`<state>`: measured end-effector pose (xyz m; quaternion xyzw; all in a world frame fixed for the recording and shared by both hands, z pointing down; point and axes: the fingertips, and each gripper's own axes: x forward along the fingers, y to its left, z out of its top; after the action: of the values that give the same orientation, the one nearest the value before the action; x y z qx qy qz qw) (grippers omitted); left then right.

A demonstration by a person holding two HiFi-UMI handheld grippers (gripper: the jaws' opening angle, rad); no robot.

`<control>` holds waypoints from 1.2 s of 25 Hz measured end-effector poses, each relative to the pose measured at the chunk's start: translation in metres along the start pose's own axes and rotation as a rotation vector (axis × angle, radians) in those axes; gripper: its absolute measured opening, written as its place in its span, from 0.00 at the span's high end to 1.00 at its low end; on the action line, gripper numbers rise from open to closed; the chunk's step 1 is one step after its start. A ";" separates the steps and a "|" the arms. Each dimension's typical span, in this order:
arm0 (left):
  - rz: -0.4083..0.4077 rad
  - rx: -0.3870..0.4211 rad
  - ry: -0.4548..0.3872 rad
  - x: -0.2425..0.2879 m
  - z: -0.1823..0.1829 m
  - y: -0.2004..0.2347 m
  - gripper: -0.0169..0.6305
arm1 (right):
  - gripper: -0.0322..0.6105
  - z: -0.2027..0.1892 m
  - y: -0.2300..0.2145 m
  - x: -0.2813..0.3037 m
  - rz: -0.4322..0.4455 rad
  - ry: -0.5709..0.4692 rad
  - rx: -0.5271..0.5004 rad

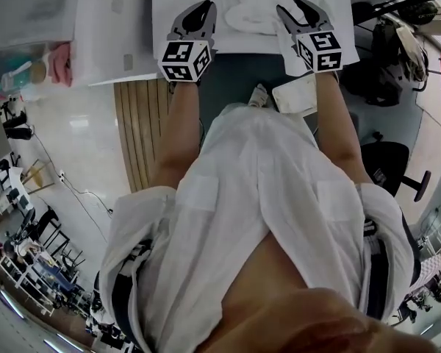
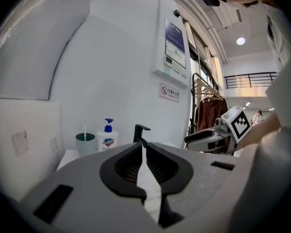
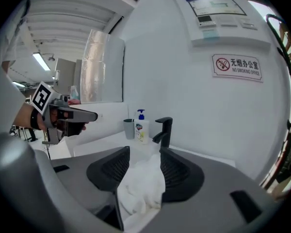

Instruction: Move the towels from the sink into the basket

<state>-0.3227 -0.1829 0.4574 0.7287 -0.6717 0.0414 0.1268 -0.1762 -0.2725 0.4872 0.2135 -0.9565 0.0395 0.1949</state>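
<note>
While your left tool (image 2: 144, 145) is clenched on nothing, jaws together, your right tool (image 3: 144, 152) is released: its jaws stand apart with a towel (image 3: 141, 188) bunched between them. The cloth brushes the pads but does not look pinched.

That towel lies in the white sink (image 1: 239, 44), in front of a black tap (image 3: 164, 130). From the head view, it sits between your two tools, nearer the right one. A soap bottle (image 3: 141, 127) and a cup (image 3: 129, 128) stand behind the tap by the wall. No basket shows in any view.

Likely risks from here:
- If the right jaws close on only a loose top fold, the towel could slide out as you lift.
- A trailing end could drag on the tap or the sink rim and pull free.
- With the basket out of sight, you may swing the load blind and drop it short.

In appearance, the towel is white, crumpled and limp, heaped in soft folds. It would sag and hang from whatever point you grasp. Whether this is one towel or several tangled together cannot be told, nor whether it is wet.
</note>
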 end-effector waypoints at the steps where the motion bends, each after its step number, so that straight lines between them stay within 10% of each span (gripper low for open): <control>1: -0.007 -0.003 0.003 0.008 -0.002 0.001 0.95 | 0.61 -0.004 -0.002 0.009 0.009 0.017 0.004; 24: -0.192 0.002 0.164 0.127 -0.037 0.055 0.88 | 0.47 -0.123 -0.016 0.179 0.081 0.498 0.039; 30: -0.231 0.001 0.186 0.137 -0.040 0.060 0.88 | 0.80 -0.126 -0.017 0.186 0.058 0.529 -0.022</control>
<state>-0.3648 -0.3095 0.5358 0.7943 -0.5685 0.0944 0.1922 -0.2790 -0.3413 0.6752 0.1662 -0.8785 0.0890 0.4390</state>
